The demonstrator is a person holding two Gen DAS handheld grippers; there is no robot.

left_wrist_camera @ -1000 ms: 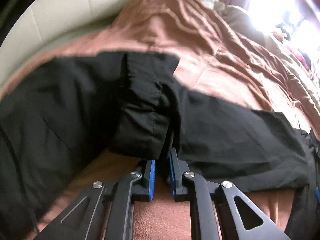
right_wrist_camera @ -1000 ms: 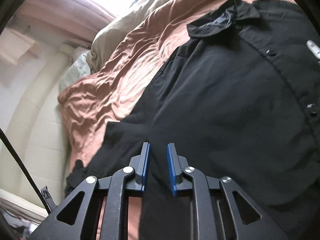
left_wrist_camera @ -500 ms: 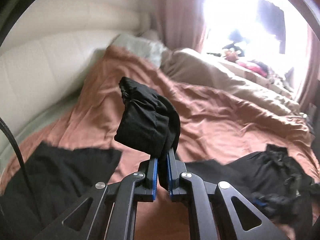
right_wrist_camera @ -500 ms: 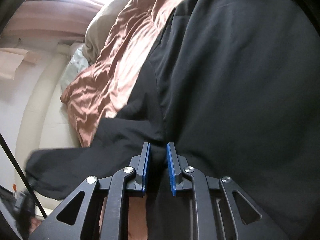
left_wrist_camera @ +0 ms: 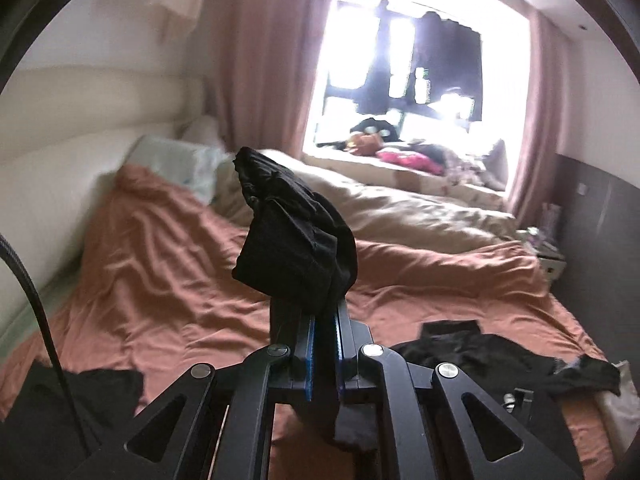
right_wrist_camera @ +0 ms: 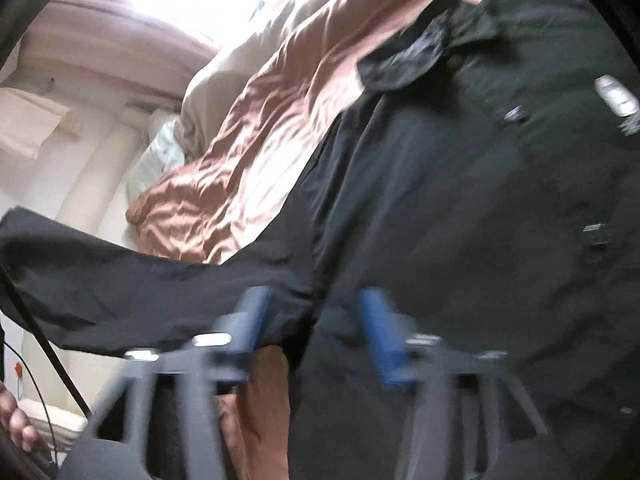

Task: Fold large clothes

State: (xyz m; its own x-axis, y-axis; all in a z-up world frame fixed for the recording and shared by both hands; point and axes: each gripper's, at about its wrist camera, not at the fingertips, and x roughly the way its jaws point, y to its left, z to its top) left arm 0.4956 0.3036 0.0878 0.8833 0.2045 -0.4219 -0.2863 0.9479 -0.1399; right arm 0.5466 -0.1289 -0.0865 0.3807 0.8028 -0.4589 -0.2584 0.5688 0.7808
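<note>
Folding looks barely begun. Left gripper (left_wrist_camera: pixel 323 350) clenches a bunched sleeve end (left_wrist_camera: pixel 294 248) of the black shirt (right_wrist_camera: pixel 460 220), raised above the bed (left_wrist_camera: pixel 160 280). Right gripper (right_wrist_camera: pixel 316 332), blurred, is spread wide just before the armpit seam; the shirt body lies flat ahead, unfolded, collar farthest.

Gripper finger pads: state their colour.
Blue pads, lining the black left tool; sharpest in the left wrist view, clamped on the black sleeve cuff.
</note>
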